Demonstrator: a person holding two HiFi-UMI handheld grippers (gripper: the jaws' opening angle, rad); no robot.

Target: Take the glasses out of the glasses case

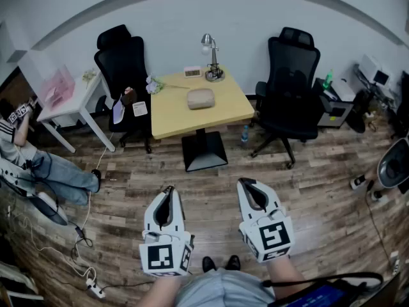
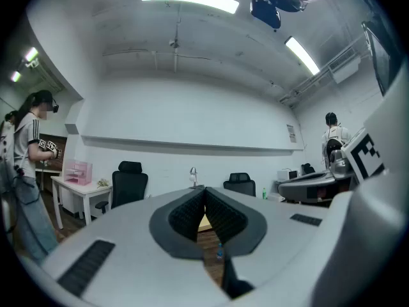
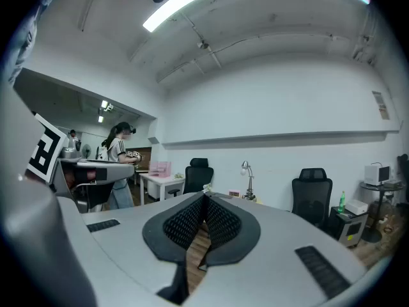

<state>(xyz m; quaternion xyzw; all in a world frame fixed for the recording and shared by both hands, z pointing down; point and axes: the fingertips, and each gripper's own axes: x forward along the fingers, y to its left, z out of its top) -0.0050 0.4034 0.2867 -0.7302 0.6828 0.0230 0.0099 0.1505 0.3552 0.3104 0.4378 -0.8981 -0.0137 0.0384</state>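
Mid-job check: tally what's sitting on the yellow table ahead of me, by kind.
Glasses case: 1
Desk lamp: 1
Small clock-like device: 1
Flower sprig: 1
Total: 4

The bench (image 1: 167, 110) has a smooth, pale wood top. The glasses case (image 1: 200, 98) looks matt and cloth-like. The lamp (image 1: 211, 56) is shiny metal. The floor (image 1: 307, 178) is grained wood planks. The left gripper (image 1: 169, 189) and right gripper (image 1: 245, 183) are matt white plastic, with dark ribbed pads (image 2: 189, 213).
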